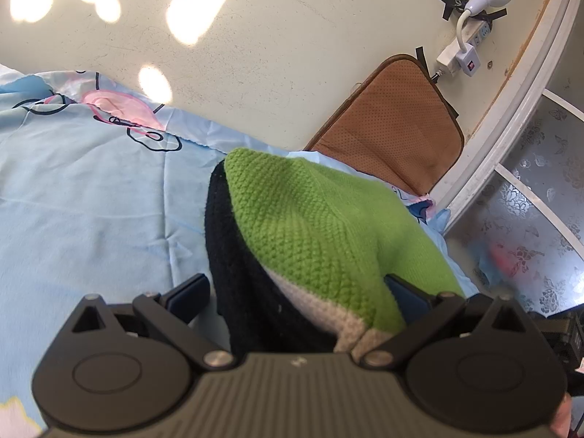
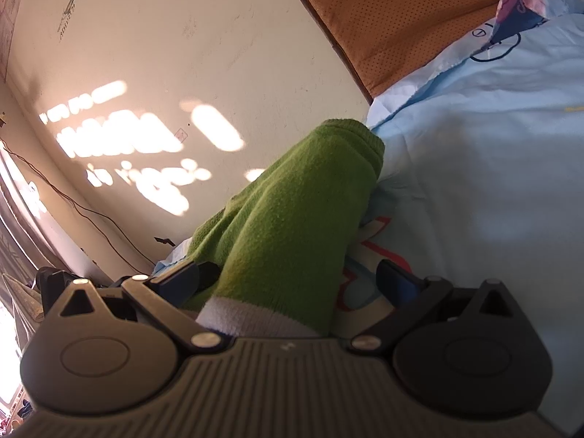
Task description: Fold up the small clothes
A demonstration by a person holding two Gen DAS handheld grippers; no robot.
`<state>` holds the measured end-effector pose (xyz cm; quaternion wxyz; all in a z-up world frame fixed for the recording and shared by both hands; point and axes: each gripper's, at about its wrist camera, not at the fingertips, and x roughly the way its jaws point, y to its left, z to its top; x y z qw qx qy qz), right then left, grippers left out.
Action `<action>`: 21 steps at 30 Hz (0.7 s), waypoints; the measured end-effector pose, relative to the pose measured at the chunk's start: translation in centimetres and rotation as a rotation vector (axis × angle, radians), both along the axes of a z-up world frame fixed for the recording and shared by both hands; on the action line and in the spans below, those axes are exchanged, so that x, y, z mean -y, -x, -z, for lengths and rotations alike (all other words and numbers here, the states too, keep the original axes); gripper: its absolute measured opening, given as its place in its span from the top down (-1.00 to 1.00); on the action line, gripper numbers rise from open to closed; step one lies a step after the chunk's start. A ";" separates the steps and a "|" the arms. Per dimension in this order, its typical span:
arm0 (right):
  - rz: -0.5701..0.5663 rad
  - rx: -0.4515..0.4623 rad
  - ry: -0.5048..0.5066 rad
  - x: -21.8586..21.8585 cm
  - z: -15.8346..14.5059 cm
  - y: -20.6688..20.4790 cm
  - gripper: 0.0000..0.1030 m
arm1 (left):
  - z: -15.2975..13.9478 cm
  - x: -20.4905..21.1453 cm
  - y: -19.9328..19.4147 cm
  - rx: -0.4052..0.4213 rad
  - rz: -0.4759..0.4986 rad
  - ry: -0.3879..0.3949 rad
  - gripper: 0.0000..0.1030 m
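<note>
green-black-grey knit garment (image 1: pixel 314 219), blue floral sheet (image 1: pixel 91 182)

**Knitwear fills both sets of tongs; open cloth to the outer sides**

The left gripper (image 1: pixel 297 292) has its fingers spread, and the green, black and grey knitted garment (image 1: pixel 314 226) fills the gap and blocks the way straight ahead. Left of it lies bare light-blue printed cloth (image 1: pixel 91 189). Ahead to the right sits a brown perforated cushion (image 1: pixel 394 124).

The right gripper (image 2: pixel 292 277) is likewise blocked ahead by the green knit; to its right the blue cloth is open.
</note>
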<state>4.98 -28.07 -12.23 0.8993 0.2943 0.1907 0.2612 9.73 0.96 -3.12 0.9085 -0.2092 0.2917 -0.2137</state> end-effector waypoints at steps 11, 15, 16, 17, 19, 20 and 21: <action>0.027 -0.036 0.069 -0.6 -0.3 -0.2 -1.00 | 0.0 0.0 0.0 0.000 0.002 0.000 -1.00; 0.041 -0.057 0.113 -1.0 -0.7 -0.7 -0.95 | 0.0 -0.1 -0.1 -0.003 0.006 0.001 -1.00; 0.040 -0.065 0.112 -0.9 -0.8 -0.9 -0.92 | 0.0 -0.1 -0.2 -0.003 0.007 0.001 -1.00; 0.037 -0.077 0.105 -0.8 -0.9 -1.1 -0.89 | 0.0 -0.1 -0.2 -0.004 0.008 0.002 -1.00; 0.022 -0.104 0.083 -0.6 -1.1 -1.6 -0.75 | 0.0 -0.2 -0.2 -0.006 0.010 0.003 -1.00; 0.014 -0.116 0.080 -0.6 -1.2 -1.9 -0.73 | 0.0 -0.2 -0.3 -0.009 0.014 0.003 -1.00; 0.007 -0.124 0.084 -0.6 -1.3 -2.0 -0.69 | 0.0 -0.3 -0.4 -0.012 0.021 0.003 -1.00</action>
